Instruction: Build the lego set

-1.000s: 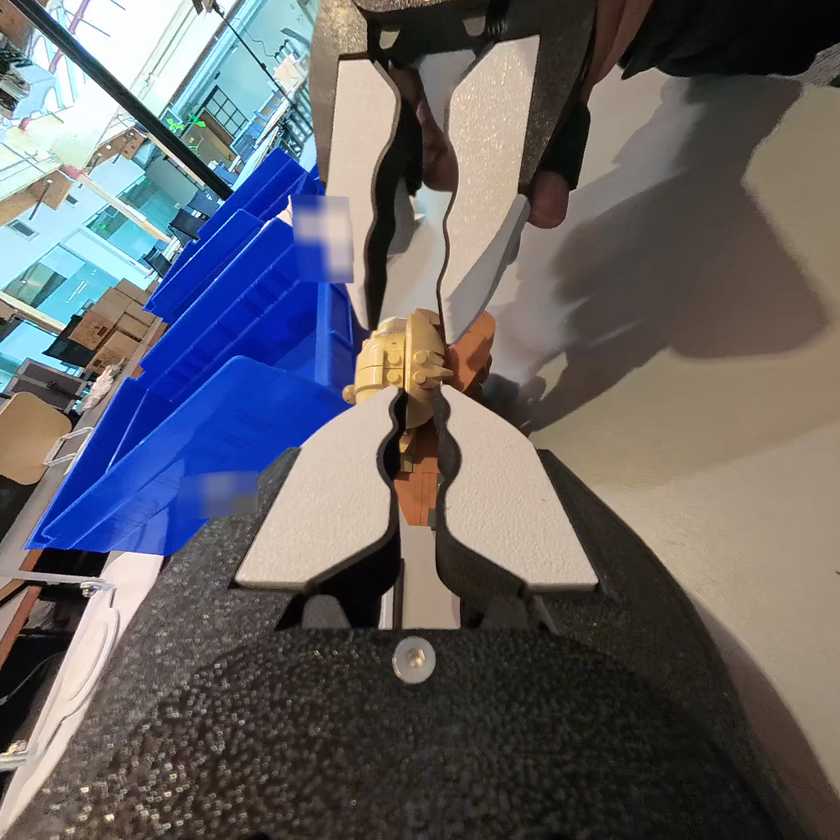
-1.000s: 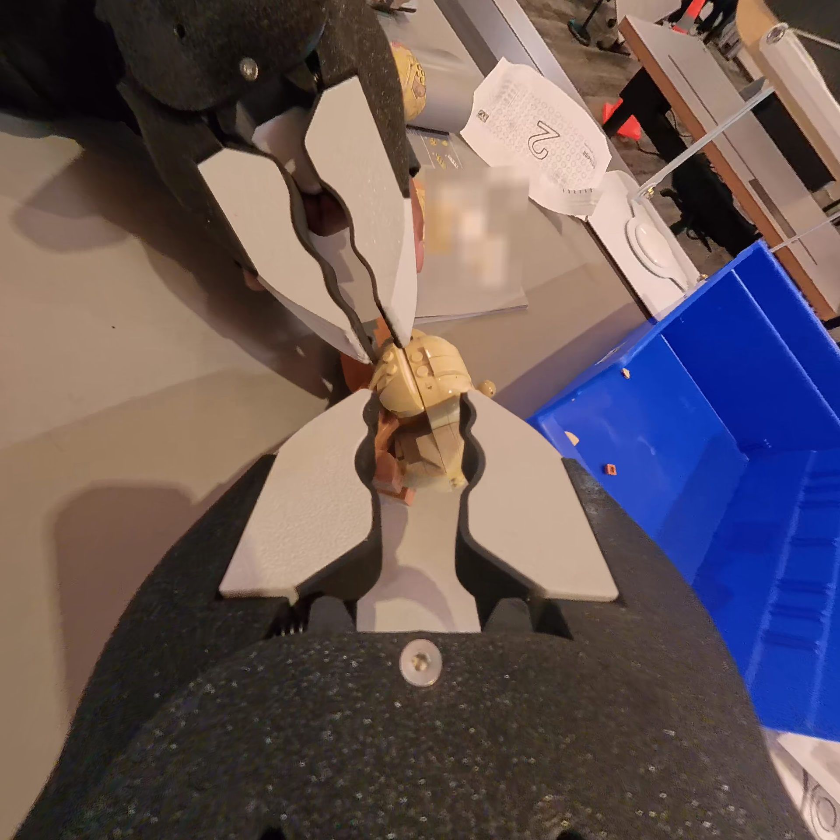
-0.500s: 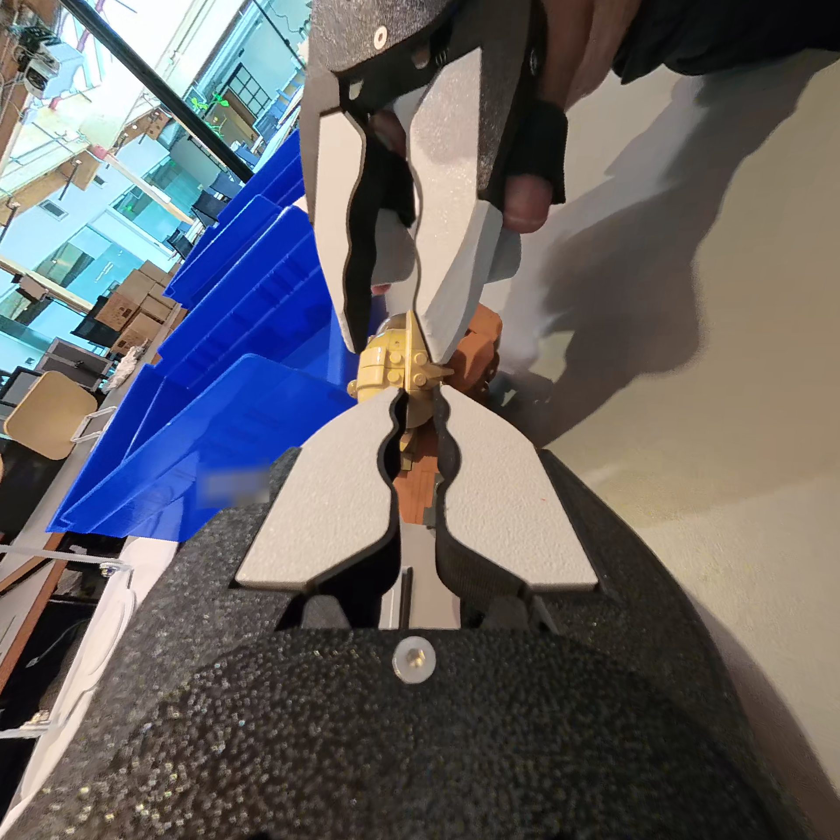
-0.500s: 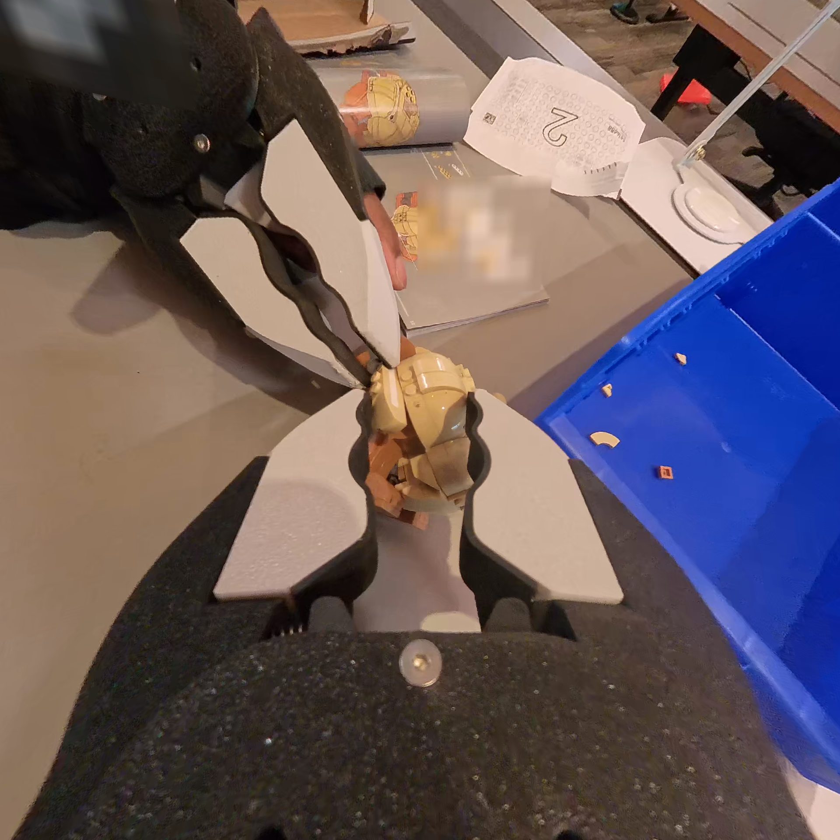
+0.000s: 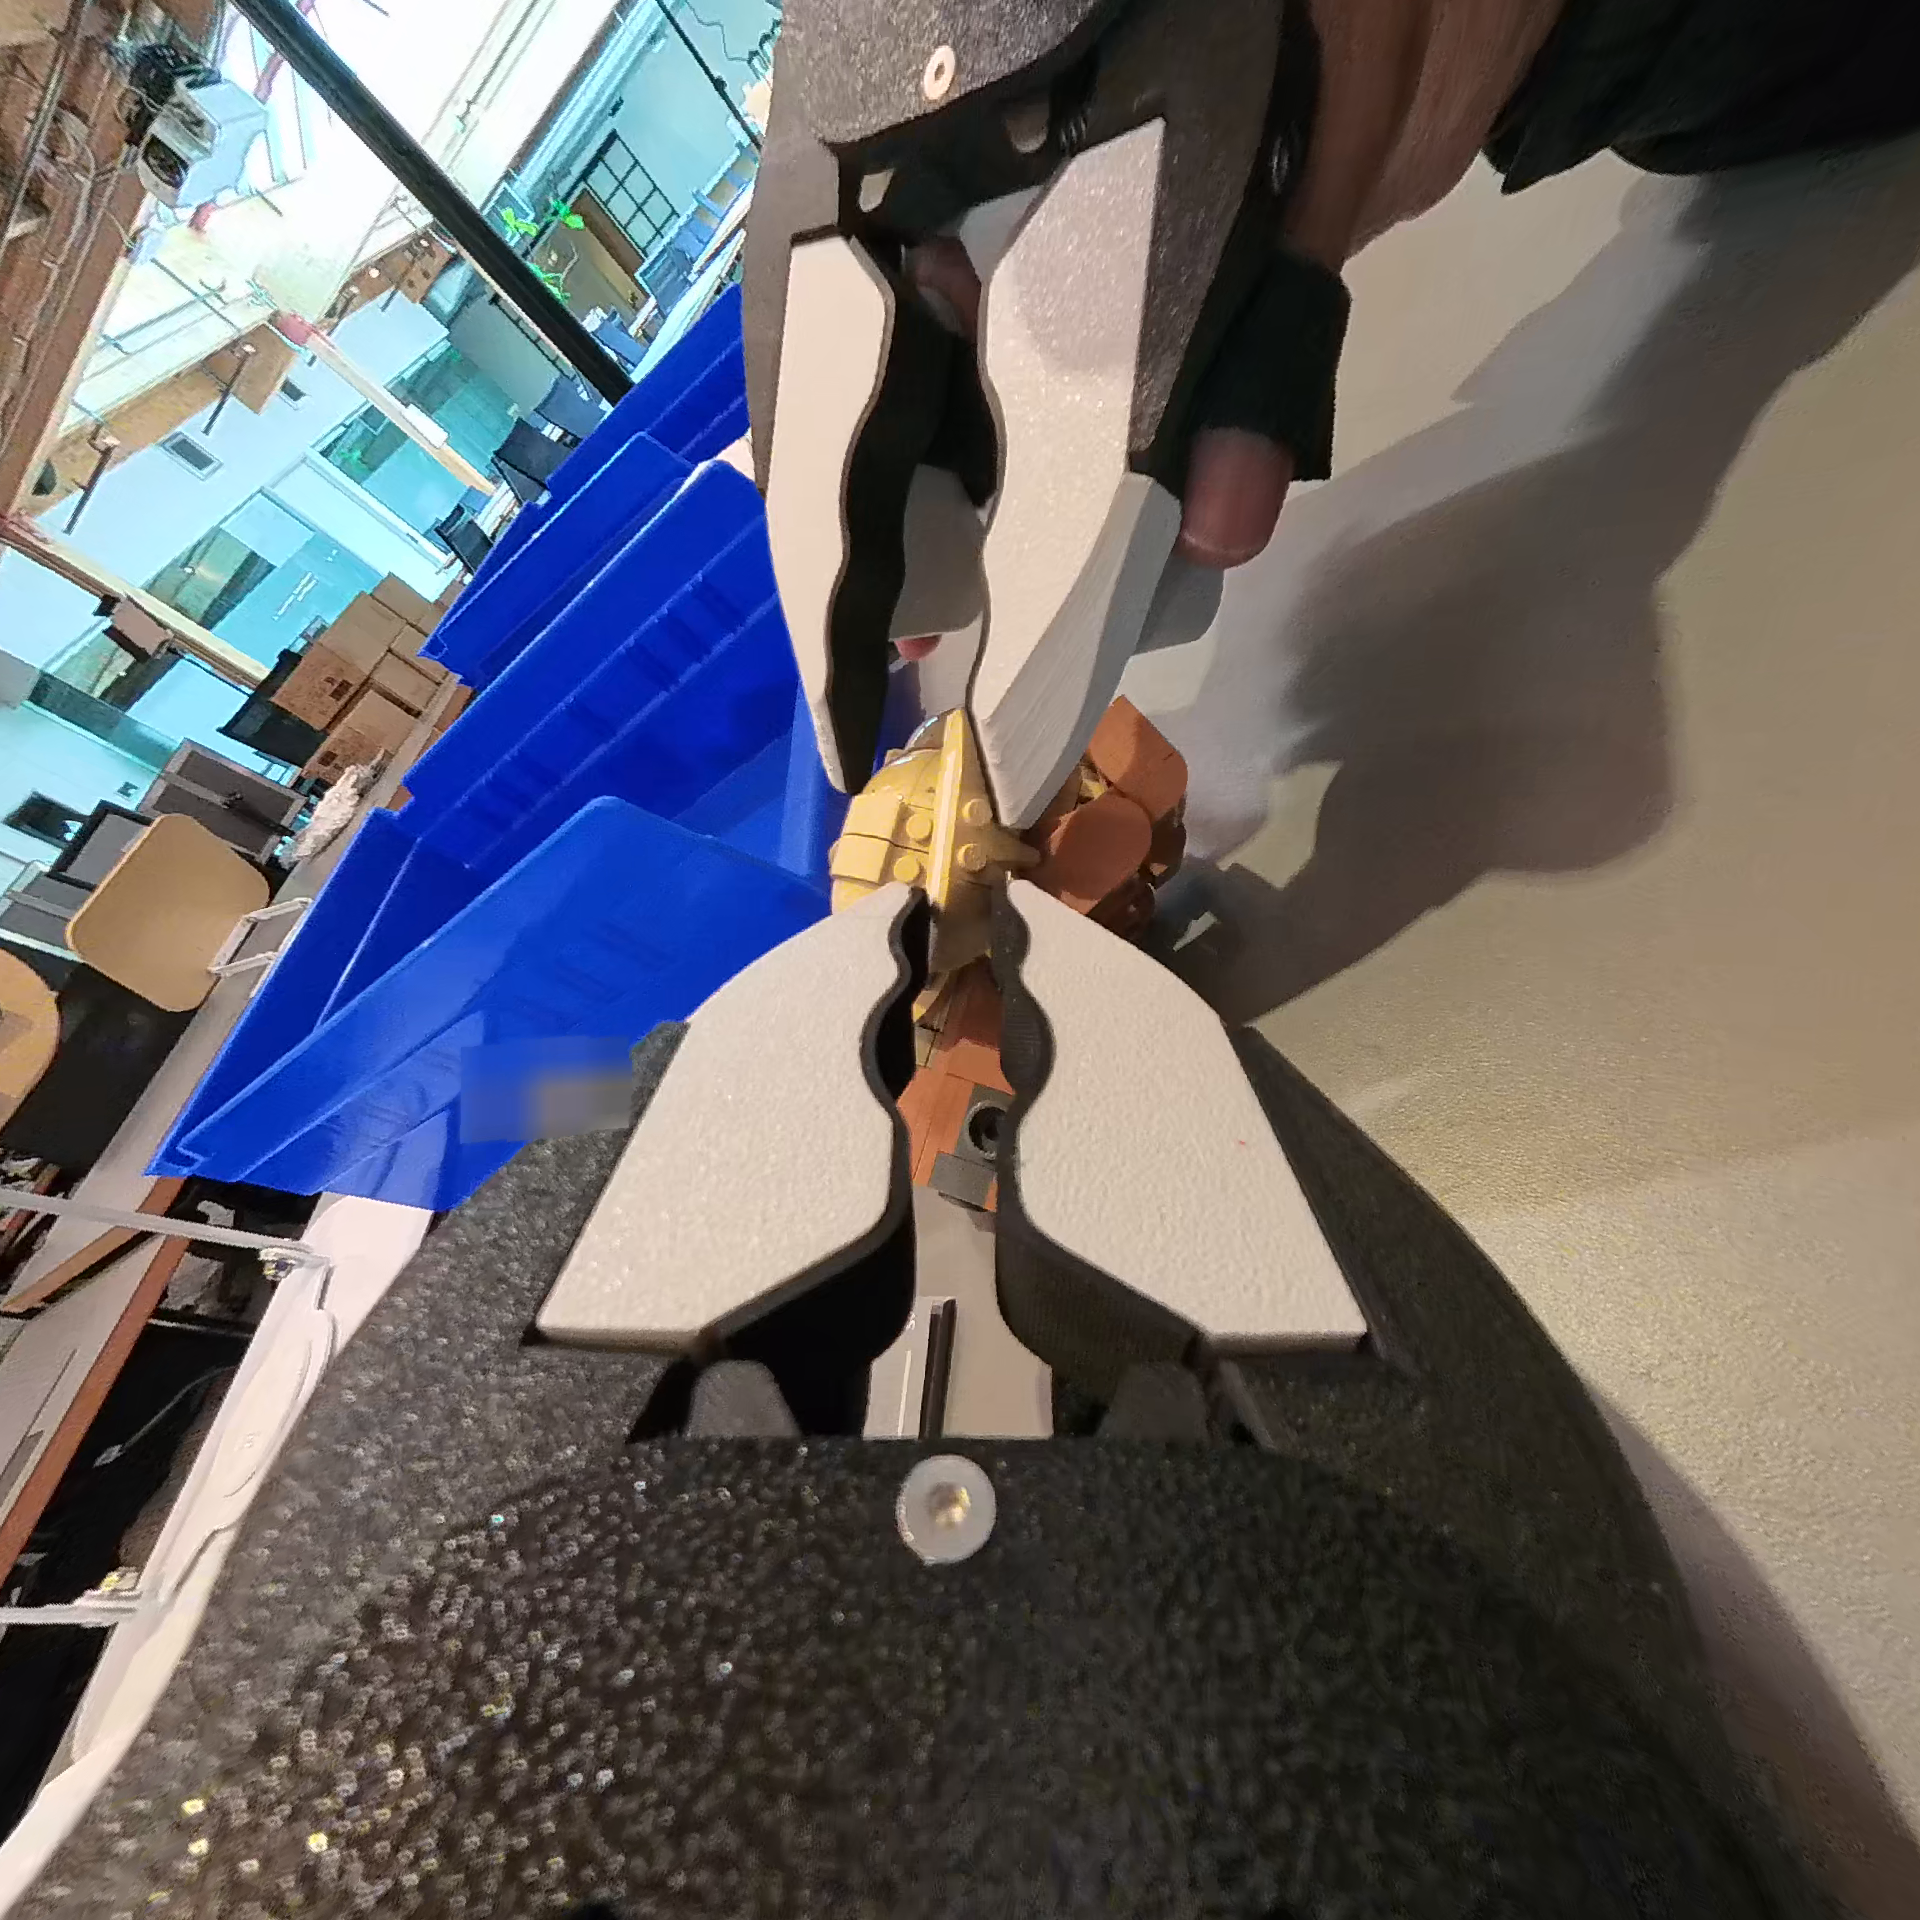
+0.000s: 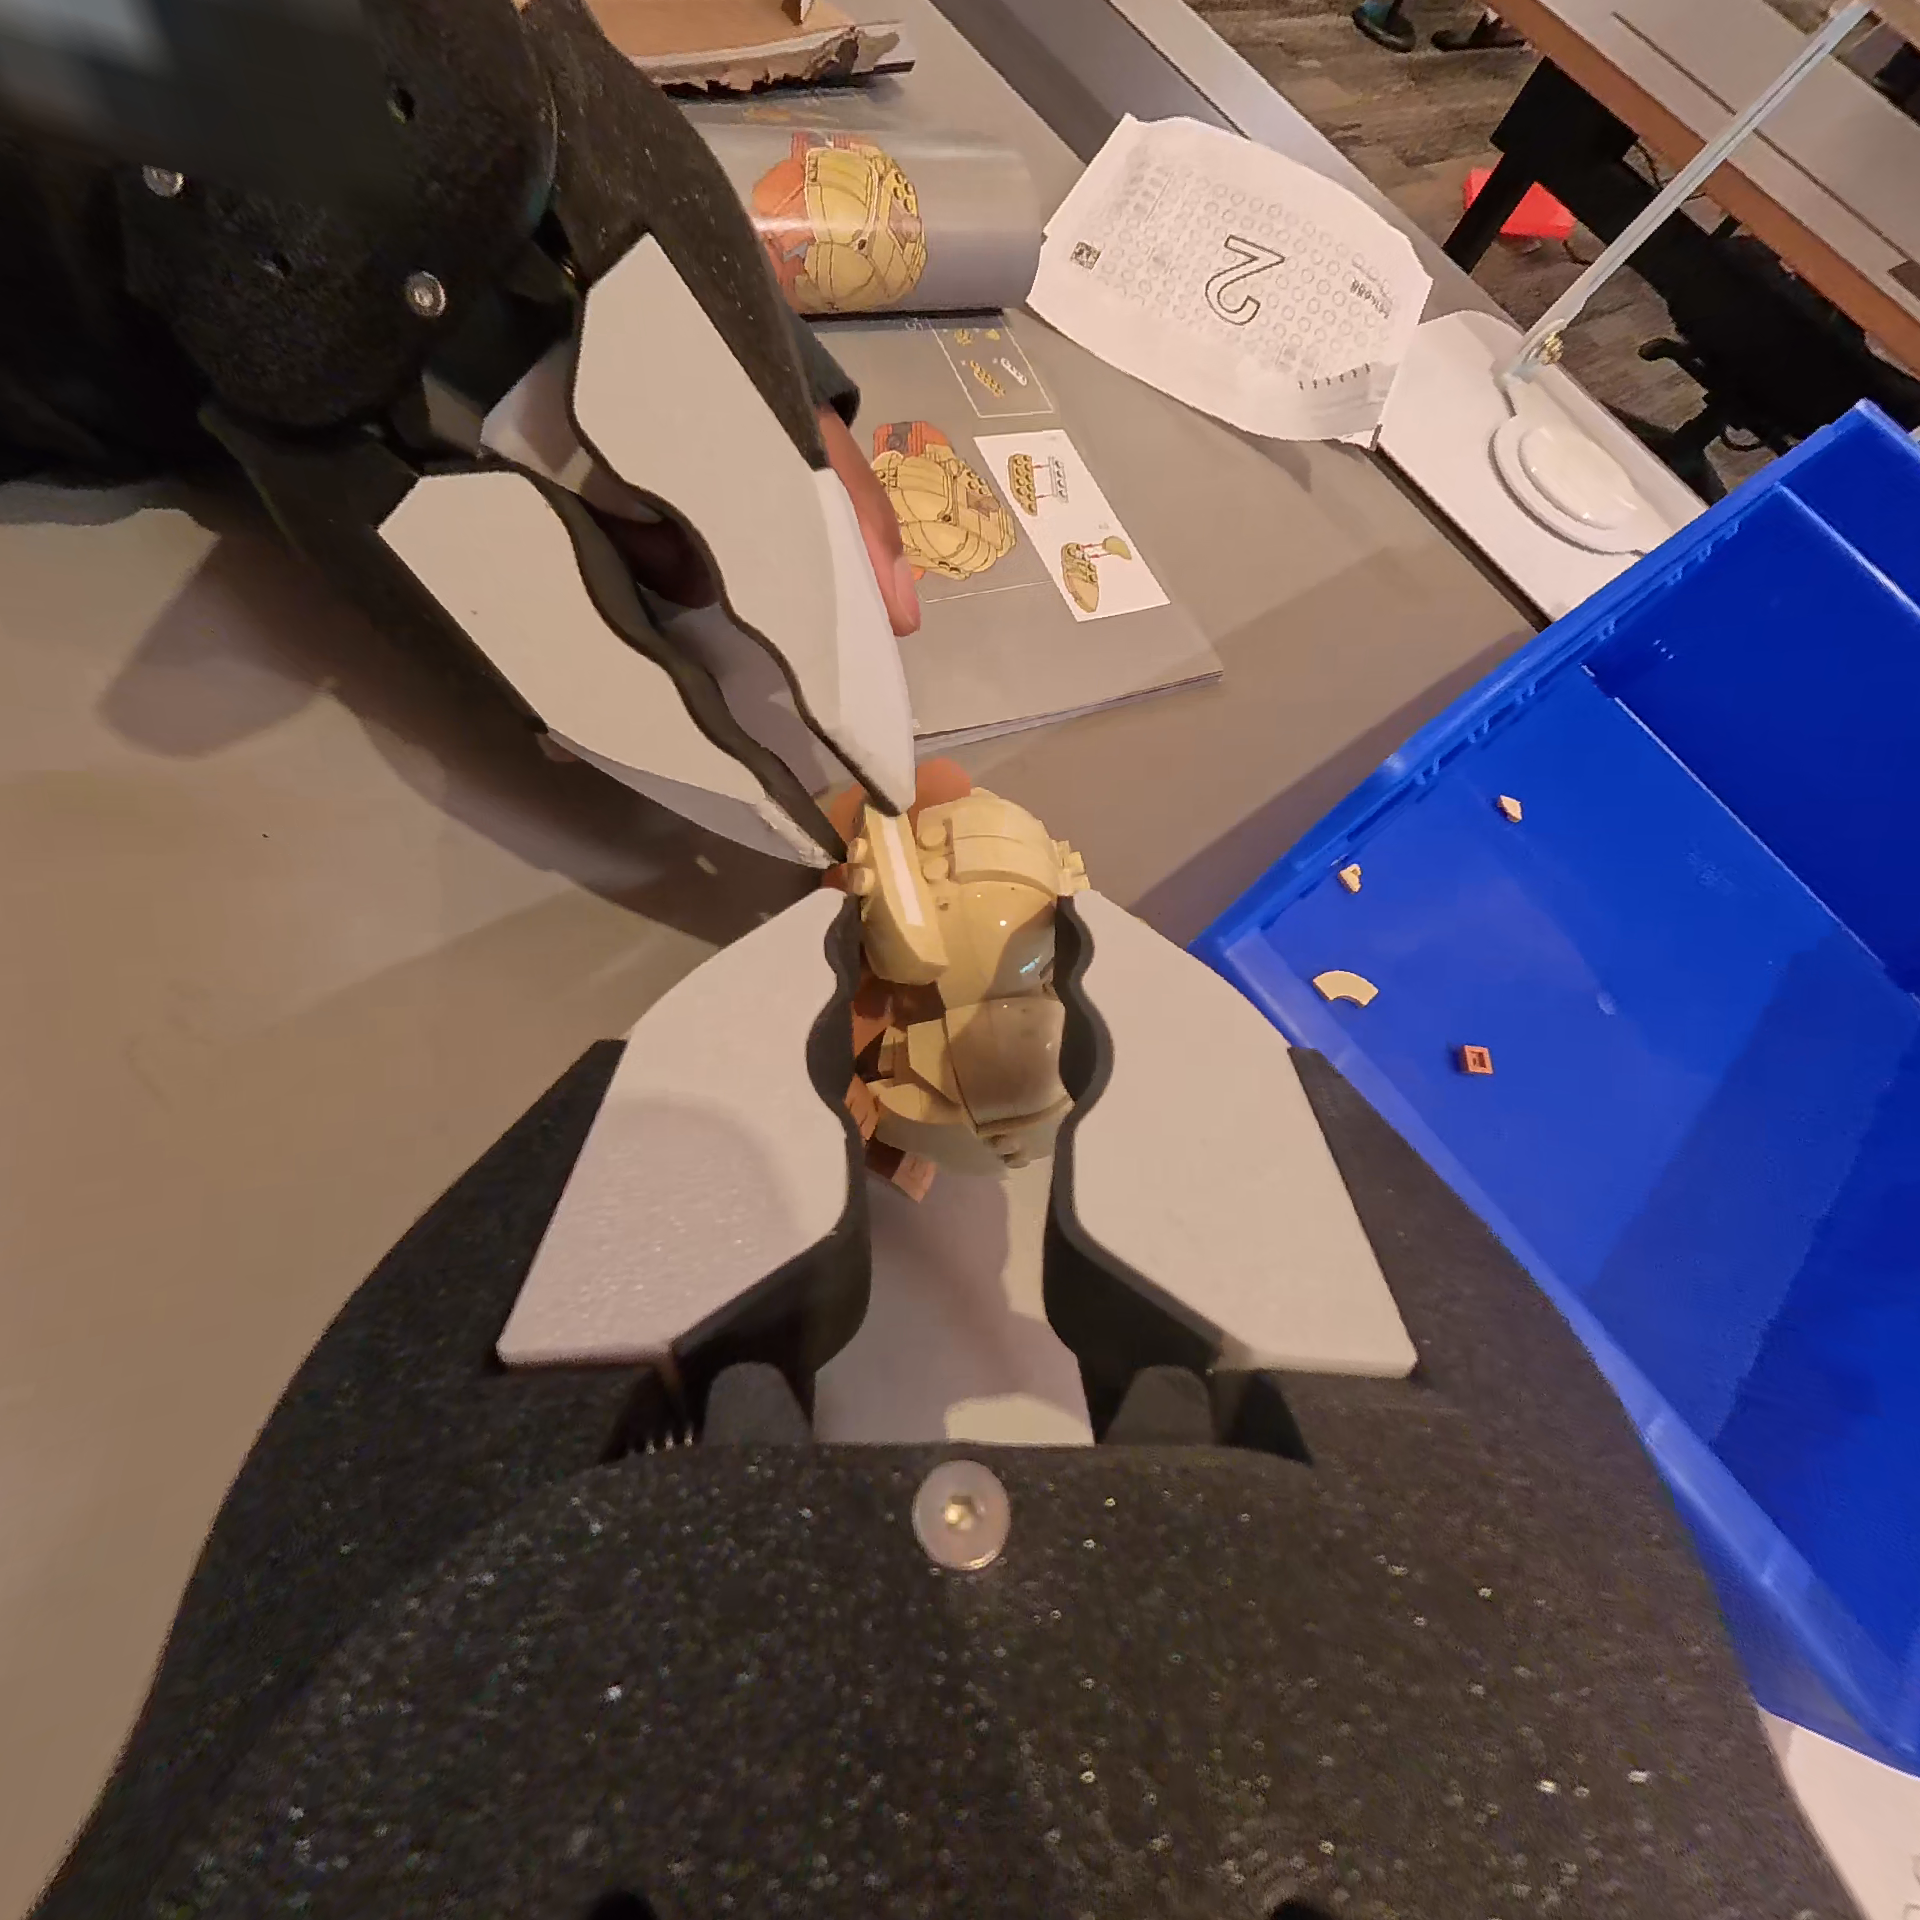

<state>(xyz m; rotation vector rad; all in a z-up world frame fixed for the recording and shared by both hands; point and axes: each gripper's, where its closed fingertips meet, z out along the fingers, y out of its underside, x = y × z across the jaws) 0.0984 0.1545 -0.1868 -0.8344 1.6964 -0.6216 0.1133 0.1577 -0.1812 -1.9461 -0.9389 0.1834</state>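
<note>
Right gripper (image 6: 961, 997) clamped on a rounded, studded tan-and-brown brick model (image 6: 971, 1023), left gripper (image 5: 961, 904) pinching its thin tan plate (image 5: 951, 821), underside hidden, glossy blue bin (image 6: 1621, 1039) beside.

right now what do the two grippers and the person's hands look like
Both grippers, left and right, have rough black speckled bodies, flat pale grey fingers with wavy black inner edges, and a silver screw. The hand wears a black fingerless glove and a dark sleeve.

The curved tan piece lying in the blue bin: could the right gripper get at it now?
Probably not yet. The right gripper is shut on the toy brick model. The curved tan piece lies uncovered in the open blue bin beside it.
</note>
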